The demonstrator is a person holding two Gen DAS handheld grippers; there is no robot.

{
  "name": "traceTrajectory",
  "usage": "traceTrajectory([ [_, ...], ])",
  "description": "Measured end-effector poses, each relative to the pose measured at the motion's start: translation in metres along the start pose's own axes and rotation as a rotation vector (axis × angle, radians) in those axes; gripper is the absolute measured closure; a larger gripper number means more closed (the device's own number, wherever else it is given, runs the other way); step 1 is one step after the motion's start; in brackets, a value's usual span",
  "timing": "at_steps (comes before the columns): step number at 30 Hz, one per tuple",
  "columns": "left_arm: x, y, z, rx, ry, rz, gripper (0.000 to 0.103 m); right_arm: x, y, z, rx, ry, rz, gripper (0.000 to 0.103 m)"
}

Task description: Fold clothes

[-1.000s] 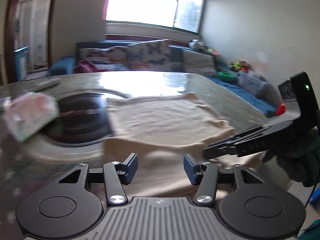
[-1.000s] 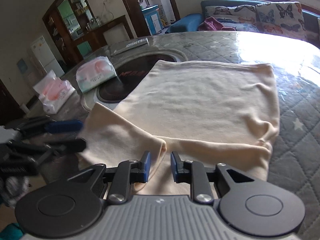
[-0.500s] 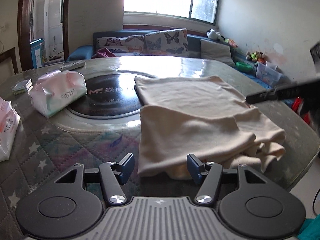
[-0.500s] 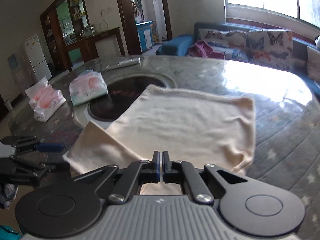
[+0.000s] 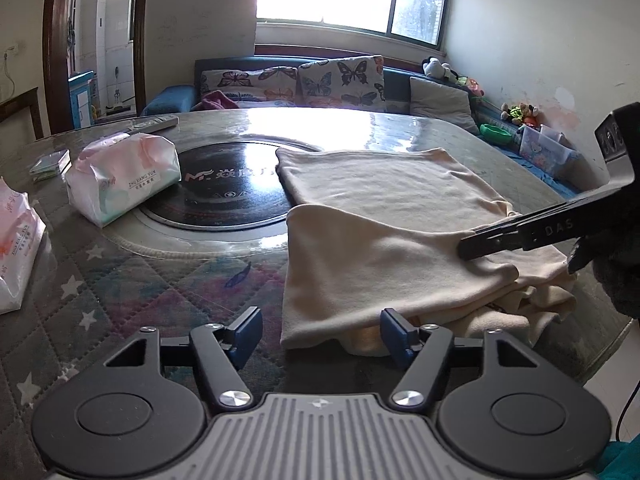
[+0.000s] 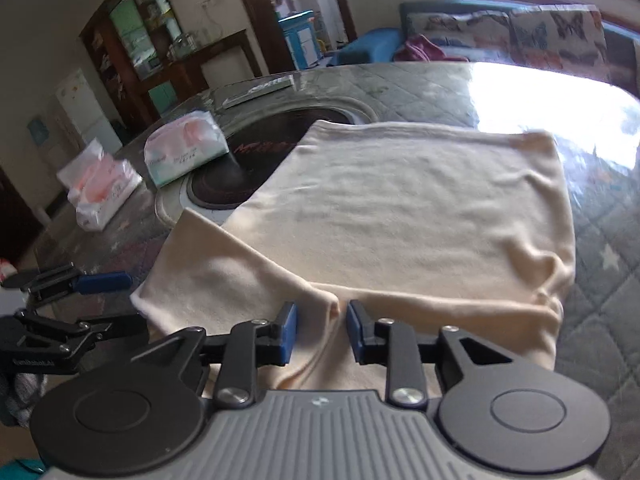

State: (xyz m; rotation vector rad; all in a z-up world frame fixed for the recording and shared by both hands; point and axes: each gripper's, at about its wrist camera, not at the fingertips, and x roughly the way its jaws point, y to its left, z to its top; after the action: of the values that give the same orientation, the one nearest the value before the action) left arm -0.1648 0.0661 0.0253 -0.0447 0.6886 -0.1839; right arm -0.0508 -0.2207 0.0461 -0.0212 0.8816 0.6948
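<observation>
A cream garment [image 5: 384,216] lies partly folded on the round table, with a flap laid over its near part; it also fills the right wrist view [image 6: 400,216]. My left gripper [image 5: 322,330] is open and empty at the garment's near edge, and it shows from the side in the right wrist view [image 6: 108,304]. My right gripper [image 6: 318,330] is open, its pads on either side of a small ridge of cloth at the fold. Its fingers [image 5: 500,238] rest low over the flap in the left wrist view.
A dark round hotplate [image 5: 228,188] sits in the table's middle. A tissue pack [image 5: 120,174] lies beside it, a second pack [image 5: 12,248] at the left edge. A remote [image 5: 154,123] lies farther back. The table edge [image 5: 600,344] is close on the right.
My right gripper, shut half a second ago, has opened and dropped to the fold. My left gripper has drawn back a little and stays open.
</observation>
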Motion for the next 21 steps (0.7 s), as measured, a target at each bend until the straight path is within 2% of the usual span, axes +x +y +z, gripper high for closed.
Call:
traceTrajectory([
  [2,0.001,-0.002,0.0,0.002,0.002,0.0,0.032,-0.004,0.003,0.0,-0.012,-0.01,-0.002,0.096],
  [7,0.004,-0.01,0.0,0.027,-0.001,-0.005,0.029,-0.038,0.009,0.01,-0.062,-0.098,-0.049,0.098],
  [14,0.011,-0.021,0.001,0.049,-0.017,0.007,0.03,-0.079,0.003,0.021,-0.084,-0.144,-0.12,0.098],
  [17,0.013,-0.027,0.001,0.082,-0.021,0.012,0.035,-0.085,-0.004,0.02,-0.074,-0.141,-0.146,0.098],
  [19,0.013,-0.031,0.0,0.116,-0.025,0.026,0.043,-0.087,-0.011,0.018,-0.059,-0.136,-0.157,0.098],
  [21,0.012,-0.032,-0.001,0.141,-0.019,0.035,0.054,-0.087,-0.016,0.017,-0.039,-0.134,-0.166,0.098],
])
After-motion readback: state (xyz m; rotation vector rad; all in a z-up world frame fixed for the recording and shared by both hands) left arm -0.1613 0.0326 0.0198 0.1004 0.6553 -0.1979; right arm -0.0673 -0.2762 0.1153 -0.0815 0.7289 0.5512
